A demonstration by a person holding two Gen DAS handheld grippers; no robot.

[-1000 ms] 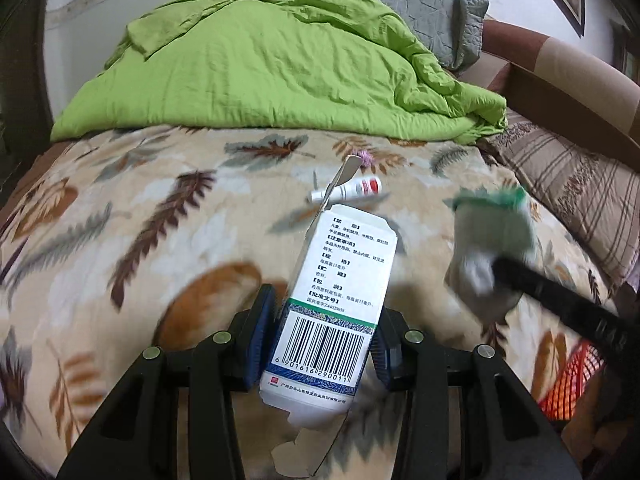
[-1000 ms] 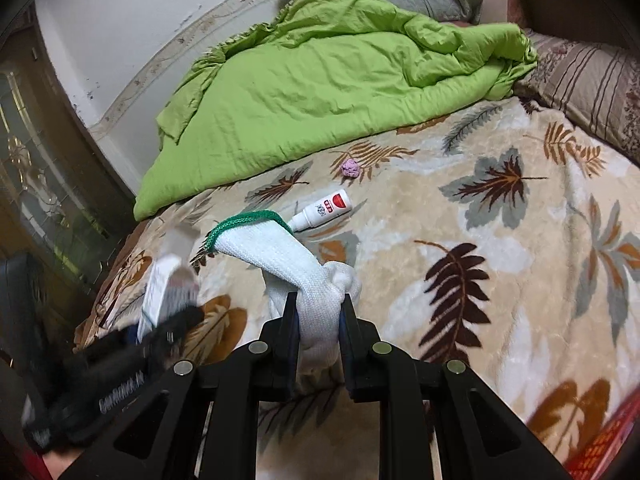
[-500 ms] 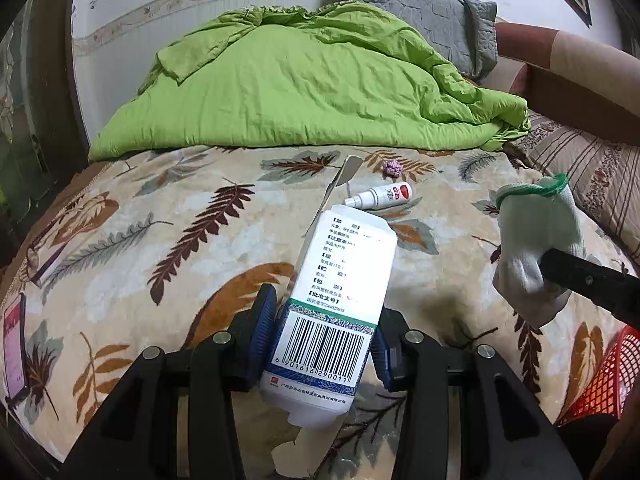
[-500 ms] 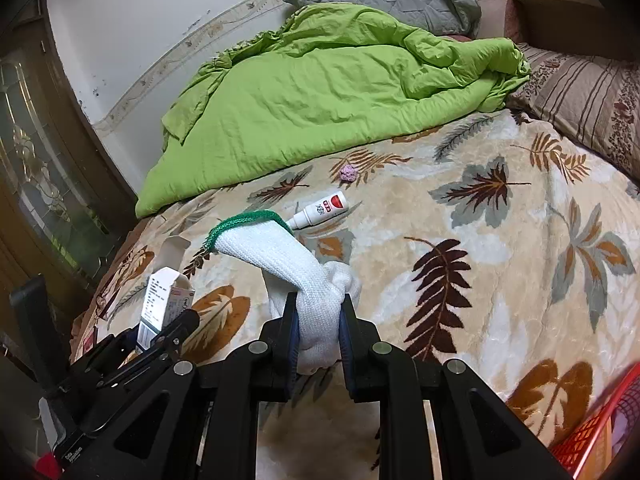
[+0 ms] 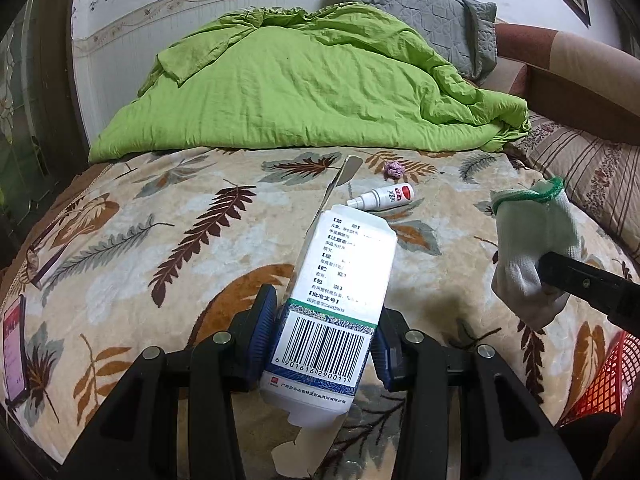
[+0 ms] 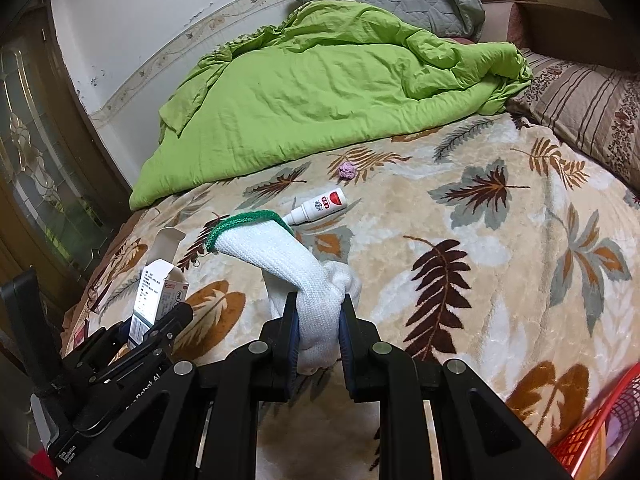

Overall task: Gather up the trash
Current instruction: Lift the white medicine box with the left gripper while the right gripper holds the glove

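Left gripper [image 5: 322, 338] was clamped on a white medicine carton [image 5: 340, 292], blue pads pressed against both sides at the barcode end. The carton stood tilted, its open top flap pointing toward the far side of the bed; it was lifted clear of the leaf-print blanket [image 5: 160, 248].

Right gripper [image 6: 319, 322] was clamped on a white knit glove with a green cuff [image 6: 288, 248]. The glove was bunched between the pads, the cuff end sticking out up and to the left, also off the blanket.

Both grippers were held over the near part of the bed, the left one visible at lower left in the right wrist view.

Still lying on the blanket, far of both grippers: a small white spray bottle with a red cap [image 6: 320, 206] on its side, and just beyond it a crumpled pink wad [image 6: 347, 169], the two near each other but apart.

A red mesh basket [image 6: 588, 428] sat at the near right edge of the bed. A green quilt [image 5: 304, 84] was heaped at the far end. A phone [image 5: 14, 352] lay at the near left edge.
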